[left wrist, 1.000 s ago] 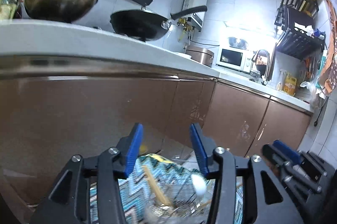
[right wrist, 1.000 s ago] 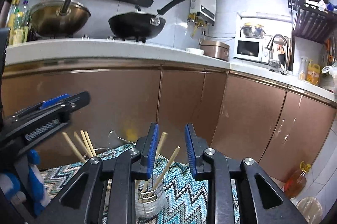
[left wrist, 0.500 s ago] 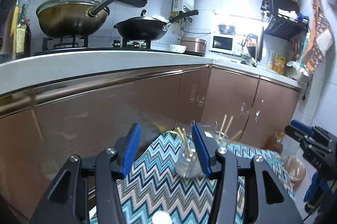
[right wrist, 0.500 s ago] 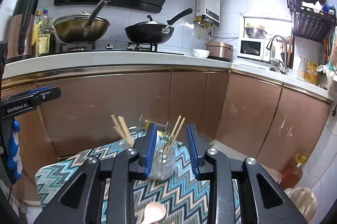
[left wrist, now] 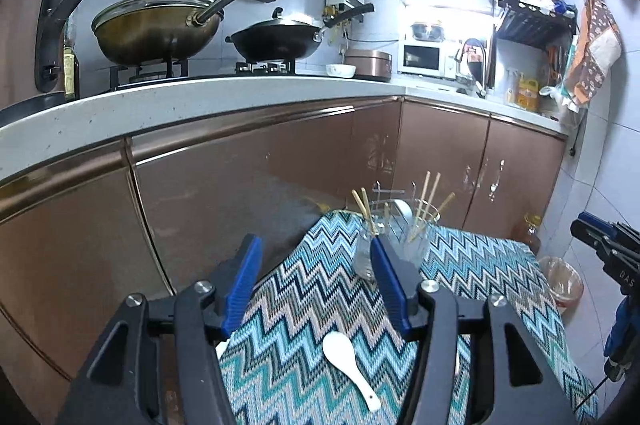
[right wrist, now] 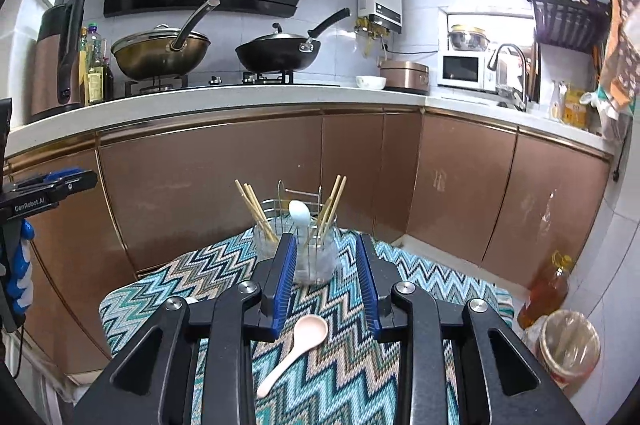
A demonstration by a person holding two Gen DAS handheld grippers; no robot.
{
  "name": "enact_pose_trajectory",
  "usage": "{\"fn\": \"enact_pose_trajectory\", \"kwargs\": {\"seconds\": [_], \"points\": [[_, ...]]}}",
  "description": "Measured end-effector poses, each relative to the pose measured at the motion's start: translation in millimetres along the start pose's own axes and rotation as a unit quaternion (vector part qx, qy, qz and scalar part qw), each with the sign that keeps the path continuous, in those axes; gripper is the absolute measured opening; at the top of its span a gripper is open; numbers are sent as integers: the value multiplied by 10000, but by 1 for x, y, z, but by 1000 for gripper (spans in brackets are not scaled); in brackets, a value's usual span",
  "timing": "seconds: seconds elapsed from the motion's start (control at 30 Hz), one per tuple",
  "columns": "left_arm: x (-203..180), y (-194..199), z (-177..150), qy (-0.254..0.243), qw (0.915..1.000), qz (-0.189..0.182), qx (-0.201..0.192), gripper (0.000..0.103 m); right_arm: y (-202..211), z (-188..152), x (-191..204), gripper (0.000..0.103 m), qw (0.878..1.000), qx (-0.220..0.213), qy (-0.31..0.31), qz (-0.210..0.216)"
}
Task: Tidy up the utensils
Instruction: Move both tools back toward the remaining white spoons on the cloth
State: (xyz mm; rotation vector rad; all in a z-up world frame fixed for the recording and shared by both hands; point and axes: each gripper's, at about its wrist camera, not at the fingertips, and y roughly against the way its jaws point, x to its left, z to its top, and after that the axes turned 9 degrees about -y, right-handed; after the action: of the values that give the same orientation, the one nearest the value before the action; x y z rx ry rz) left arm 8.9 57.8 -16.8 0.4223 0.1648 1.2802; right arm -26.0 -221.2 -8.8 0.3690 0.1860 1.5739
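Step in hand: between picks, both grippers backed off above the zigzag-patterned teal cloth (right wrist: 432, 289). Left gripper (left wrist: 316, 281) has just been opening, jaws wide, nothing between them. Right gripper (right wrist: 326, 281) partly open, also empty. White ceramic spoon (left wrist: 350, 361) lies flat on the cloth, well short of the clear glass jars holding wooden chopsticks (right wrist: 316, 257); bowl toward the jars, handle toward the camera, long axis slightly diagonal. Pink spoon (right wrist: 296, 349) likewise, bowl jar-side, handle trailing near-left. Likely next: drop onto a handle, pinch across it, then stand it in a jar.
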Motion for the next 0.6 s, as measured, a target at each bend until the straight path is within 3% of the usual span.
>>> {"fn": "enact_pose_trajectory", "kwargs": {"seconds": [0.4, 0.6], "points": [[-13, 32, -15, 305, 9990, -305, 78, 55, 35, -9, -12, 31, 9996, -28, -283, -49], [-17, 45, -25, 384, 9989, -209, 141, 55, 48, -15, -18, 31, 9993, -18, -378, -63]]}}
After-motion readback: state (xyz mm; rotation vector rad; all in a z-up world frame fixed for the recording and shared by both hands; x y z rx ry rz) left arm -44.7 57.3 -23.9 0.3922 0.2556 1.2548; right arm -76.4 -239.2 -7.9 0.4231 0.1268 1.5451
